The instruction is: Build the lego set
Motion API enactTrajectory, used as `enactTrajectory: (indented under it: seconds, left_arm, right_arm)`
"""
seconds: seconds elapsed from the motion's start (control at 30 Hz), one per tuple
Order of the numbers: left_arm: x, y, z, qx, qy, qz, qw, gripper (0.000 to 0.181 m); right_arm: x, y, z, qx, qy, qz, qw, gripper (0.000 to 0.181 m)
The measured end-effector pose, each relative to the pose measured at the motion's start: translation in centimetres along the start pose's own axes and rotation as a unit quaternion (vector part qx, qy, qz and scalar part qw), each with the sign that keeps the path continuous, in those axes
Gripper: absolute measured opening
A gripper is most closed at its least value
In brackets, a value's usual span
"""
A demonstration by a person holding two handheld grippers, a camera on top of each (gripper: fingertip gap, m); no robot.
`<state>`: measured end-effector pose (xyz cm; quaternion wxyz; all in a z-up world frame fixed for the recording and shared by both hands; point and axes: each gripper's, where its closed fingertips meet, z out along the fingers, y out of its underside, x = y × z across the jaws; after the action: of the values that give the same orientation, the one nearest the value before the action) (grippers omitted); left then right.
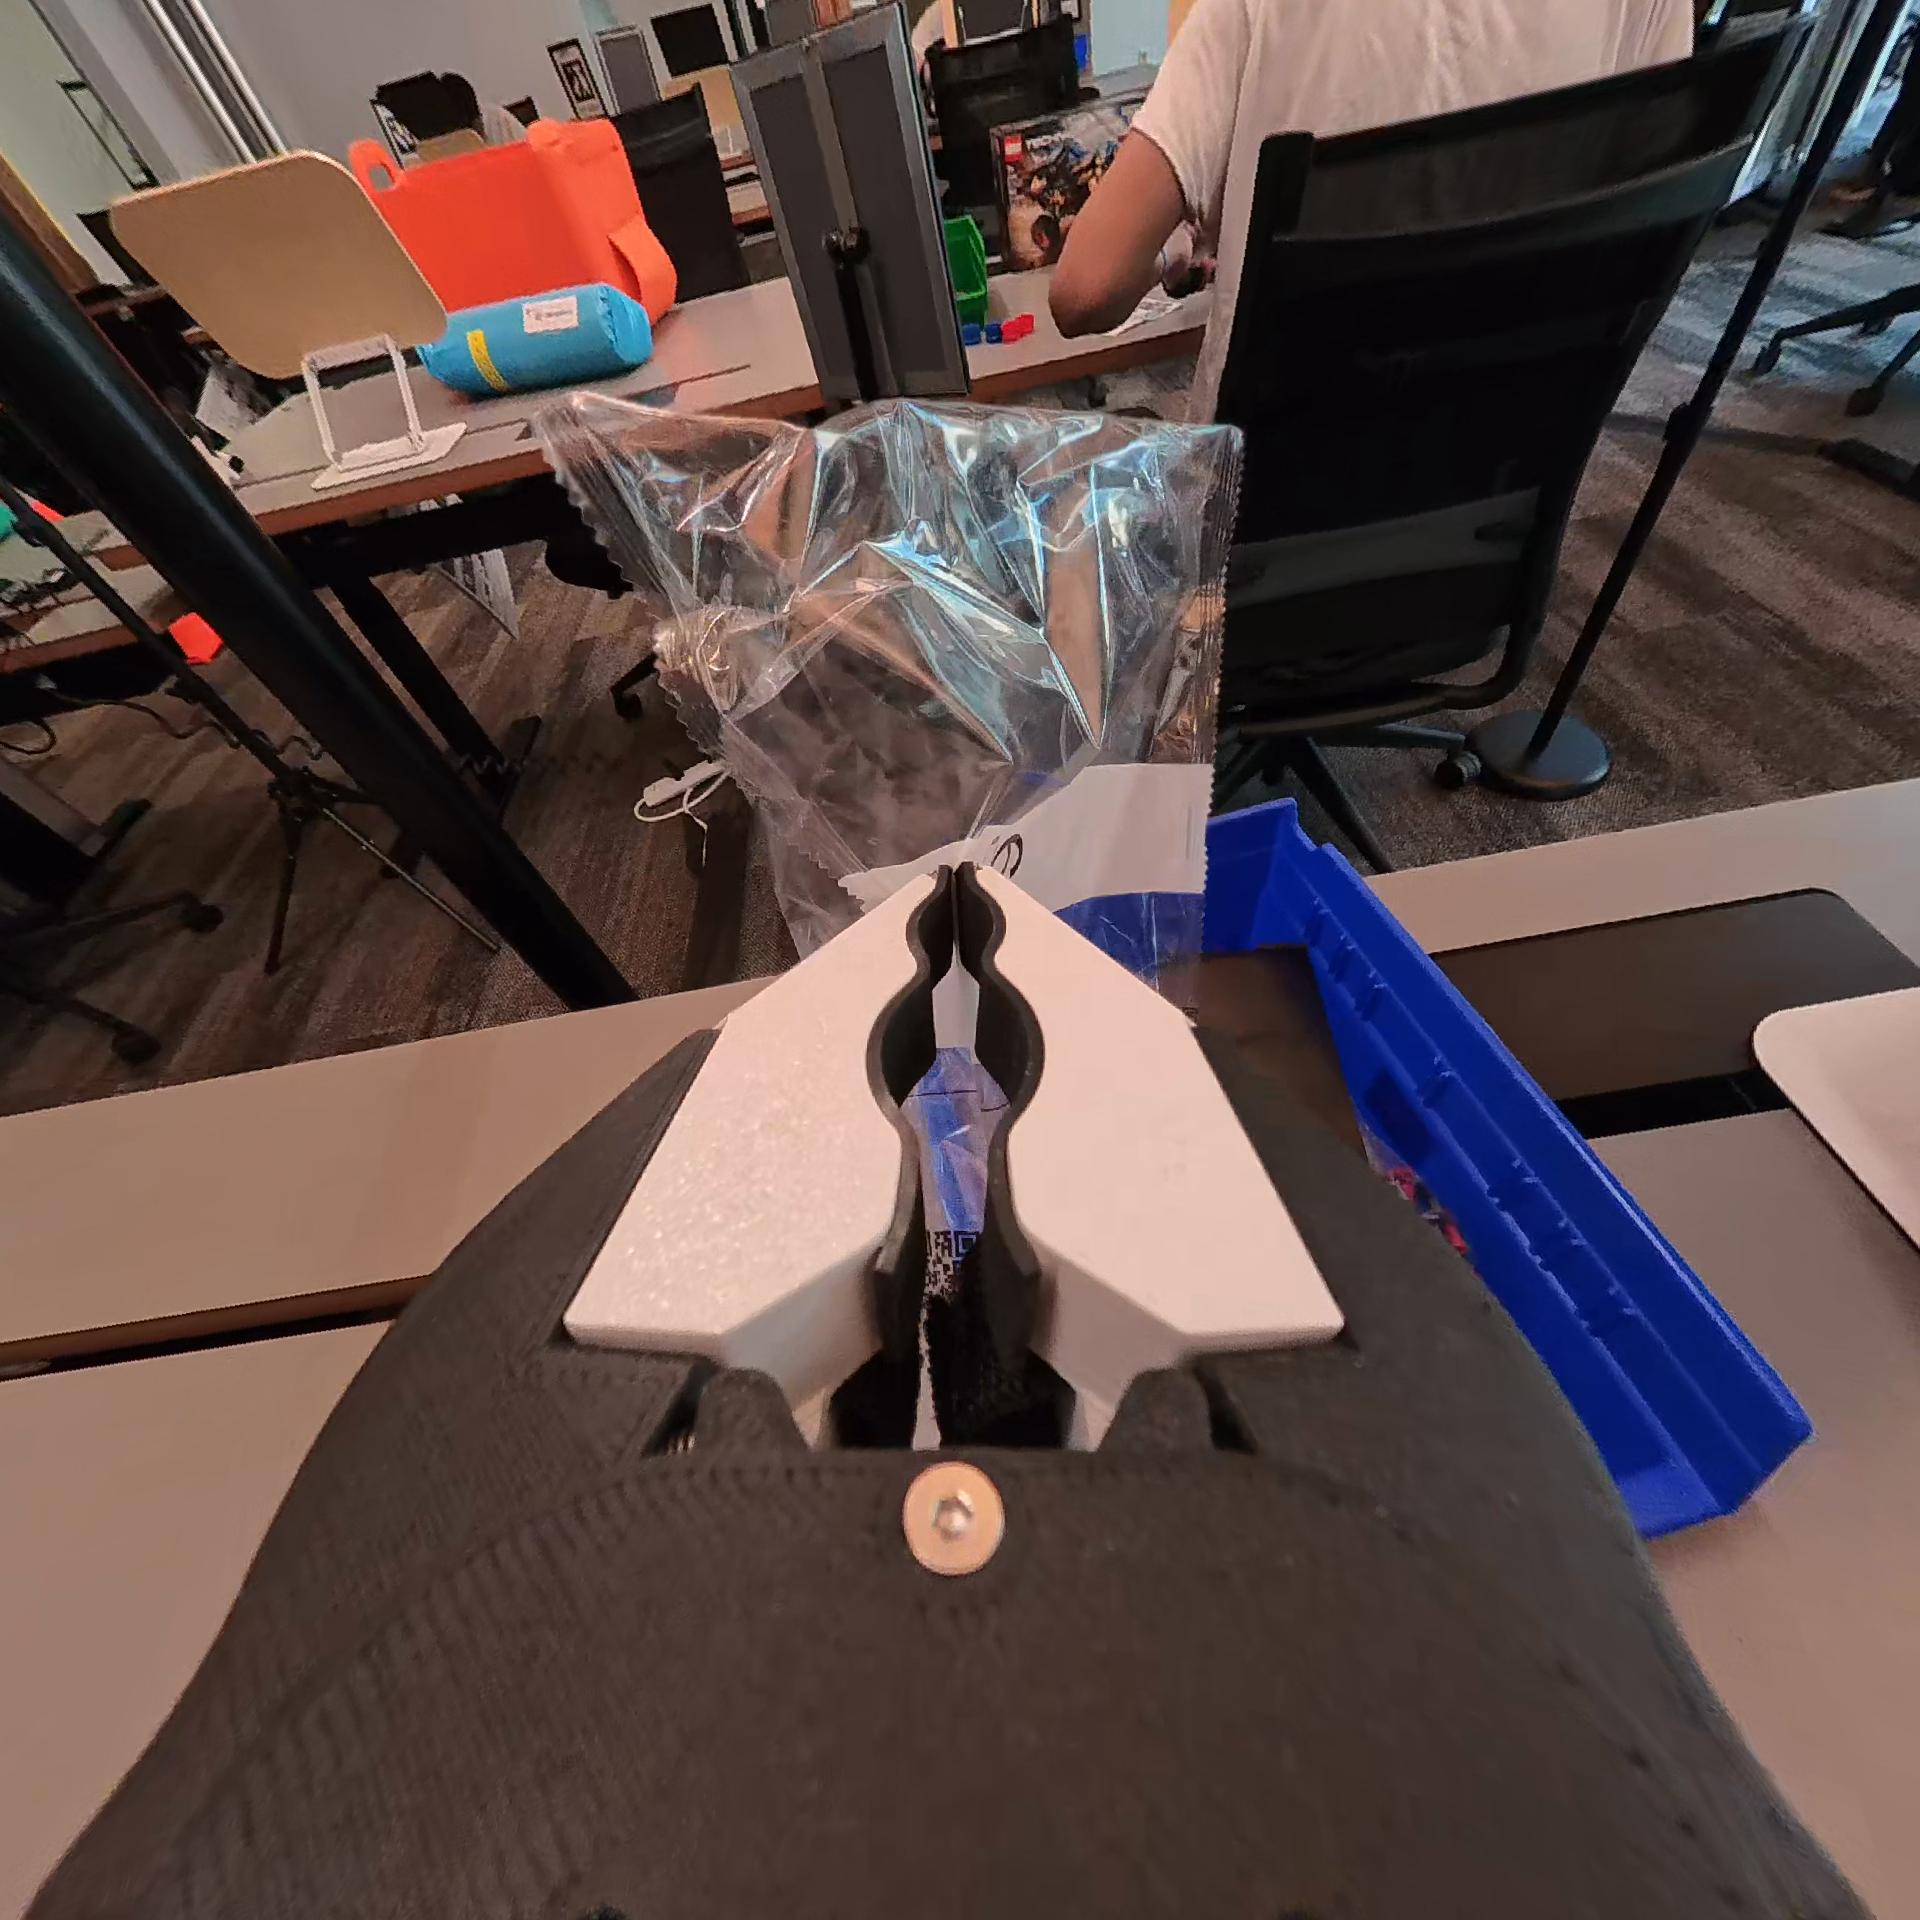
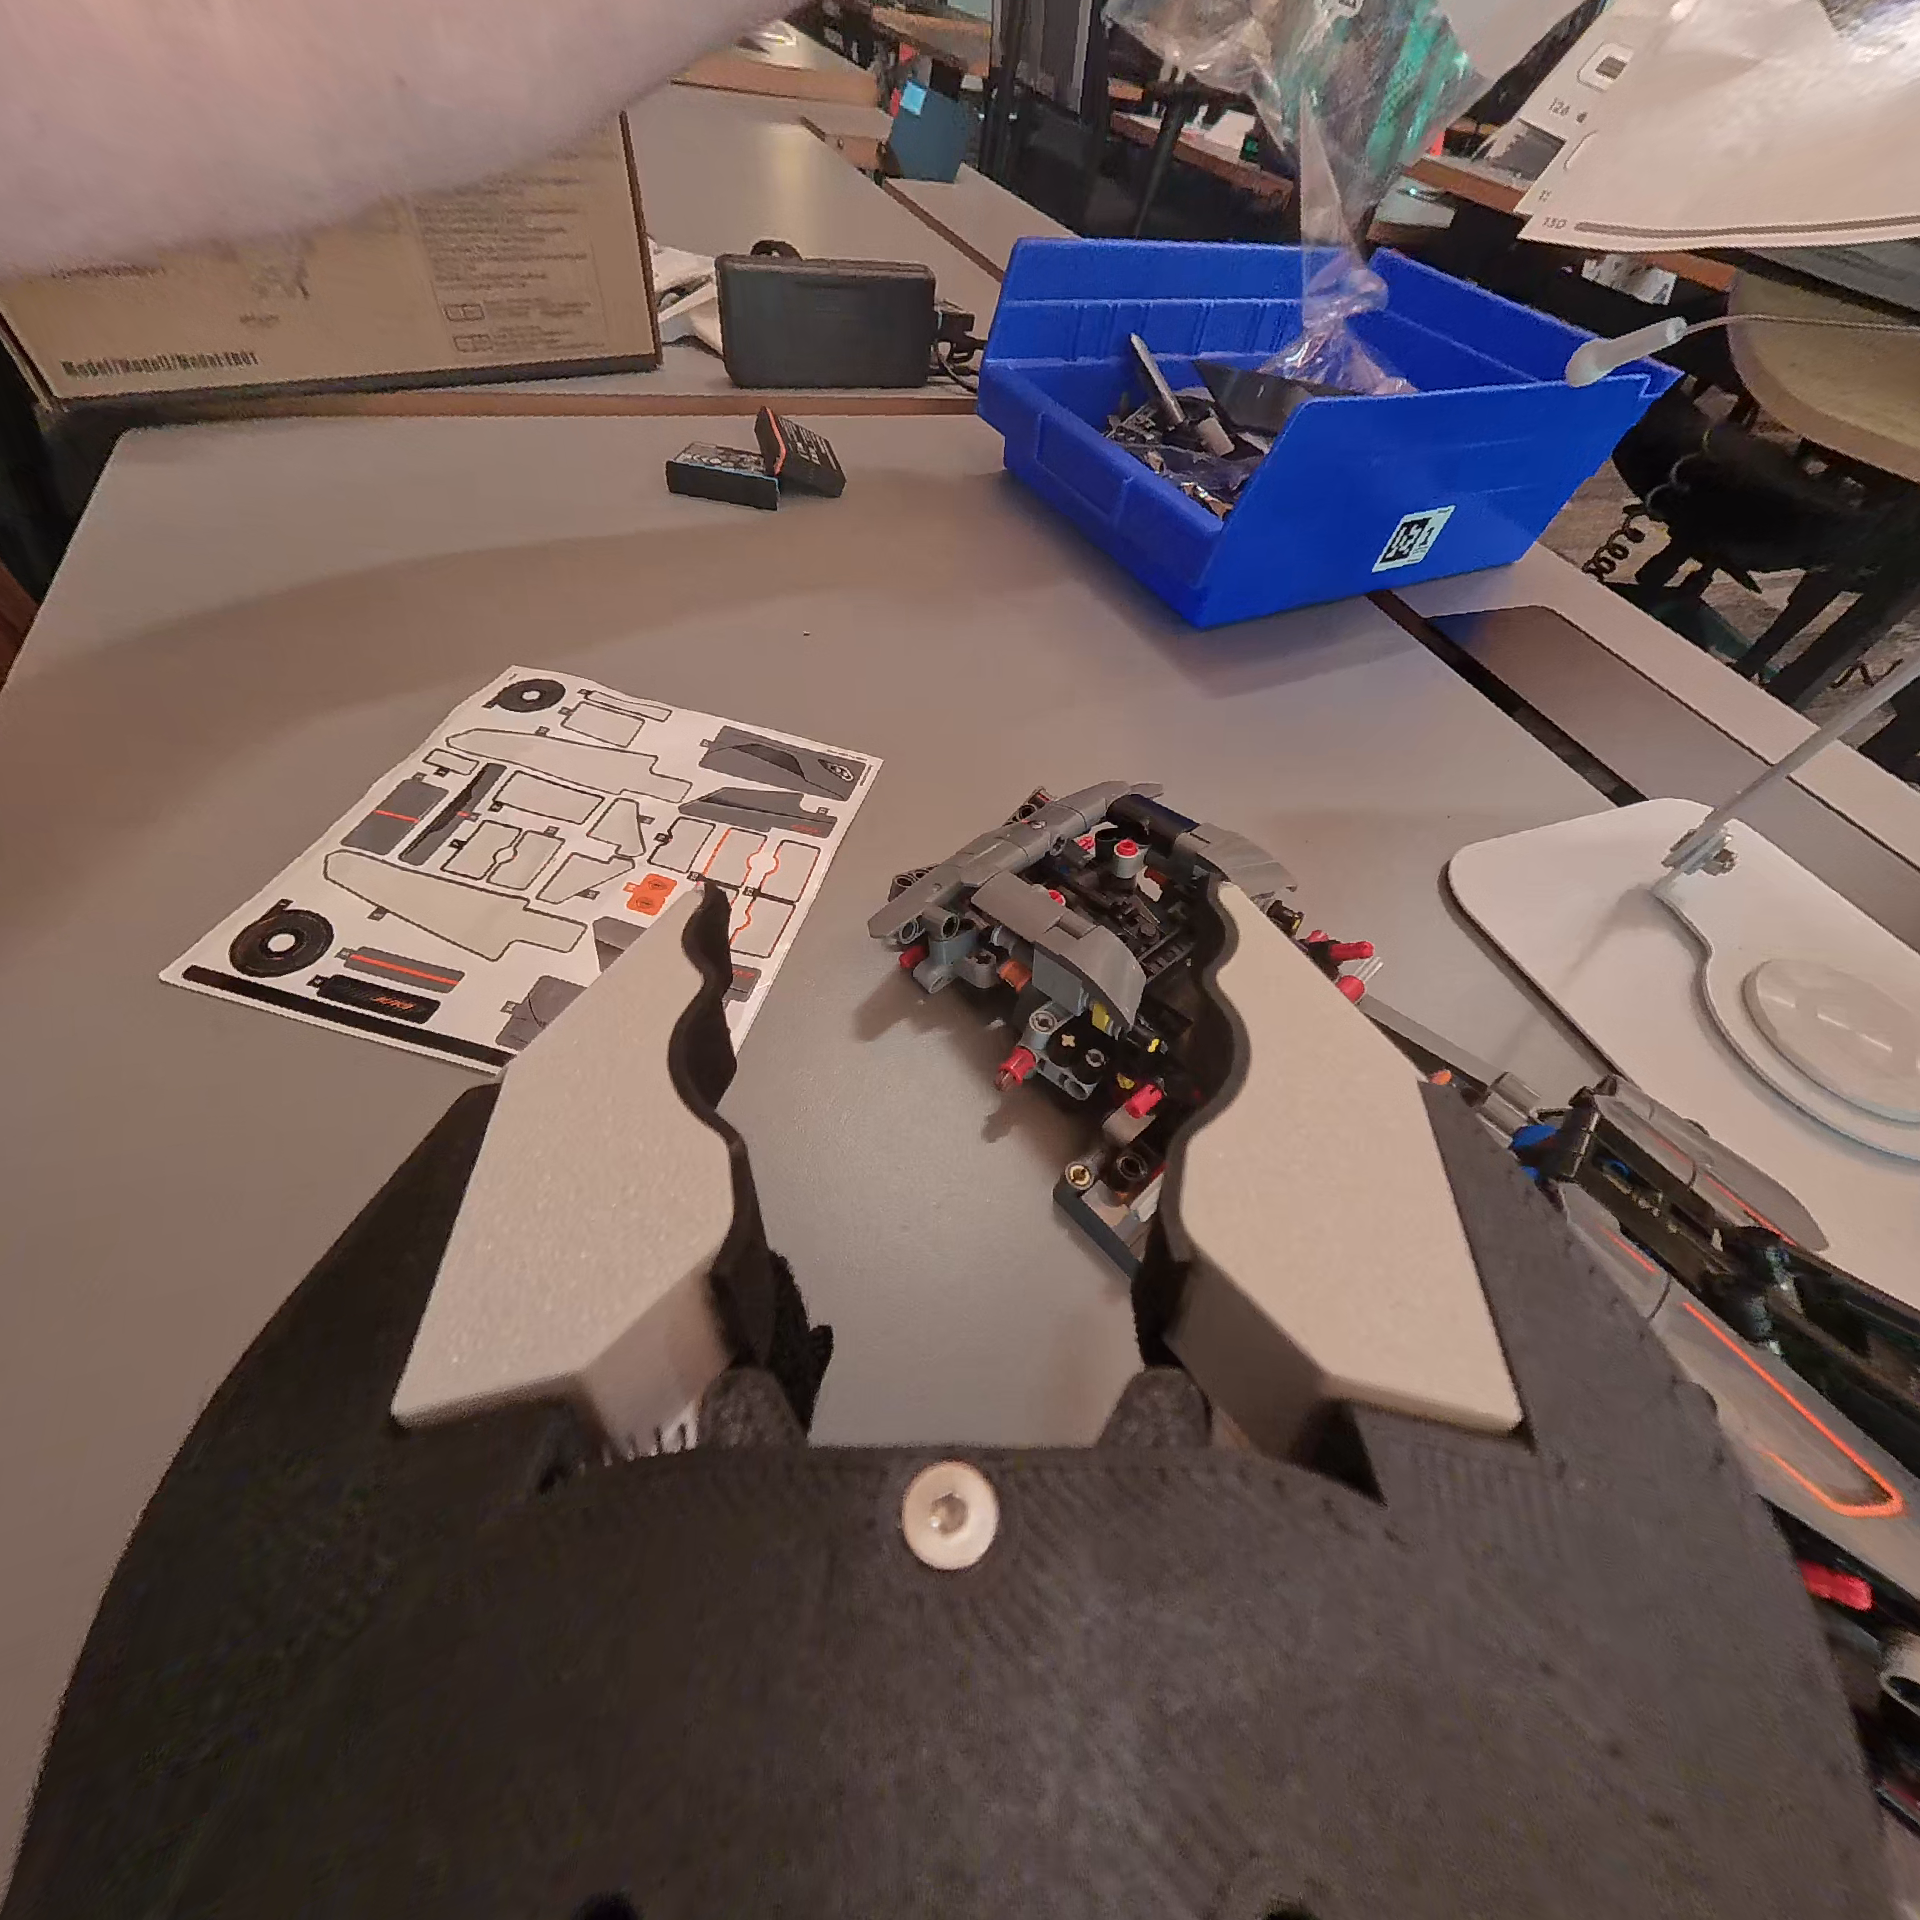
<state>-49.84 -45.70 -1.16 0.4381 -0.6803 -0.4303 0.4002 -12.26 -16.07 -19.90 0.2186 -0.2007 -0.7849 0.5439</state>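
We see a grey table [image 2: 312, 582] holding a blue plastic bin [image 2: 1320, 499] of loose parts. Nearer us lies a white sticker sheet [image 2: 499, 862], just beside a half-built grey and black lego model [image 2: 1060, 956]. Our right gripper [image 2: 966, 904] is spread apart above them. Our left gripper [image 1: 956, 883] pinches a crinkled clear plastic bag [image 1: 914, 603] over the bin.

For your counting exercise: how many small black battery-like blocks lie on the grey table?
2. Both sit left of the blue bin: one flat block, the other block leaning against its right end. More may be hidden.
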Motion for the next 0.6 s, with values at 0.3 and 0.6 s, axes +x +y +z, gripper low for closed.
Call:
enactTrajectory:
  seconds: [0.3, 0.6]
  left_arm:
    - [-2.4, 0.2, -2.2, -0.047, 0.000, -0.020, 0.999, 0.000]
    - [-7.3, 3.2, -5.7, -0.103, 0.020, -0.096, 0.990, 0.000]
  right_arm:
    - [-0.1, 0.4, 0.2, -0.005, 0.000, -0.005, 1.000, 0.087]
    - [-0.3, 0.9, 0.5, -0.012, -0.005, -0.002, 1.000, 0.087]
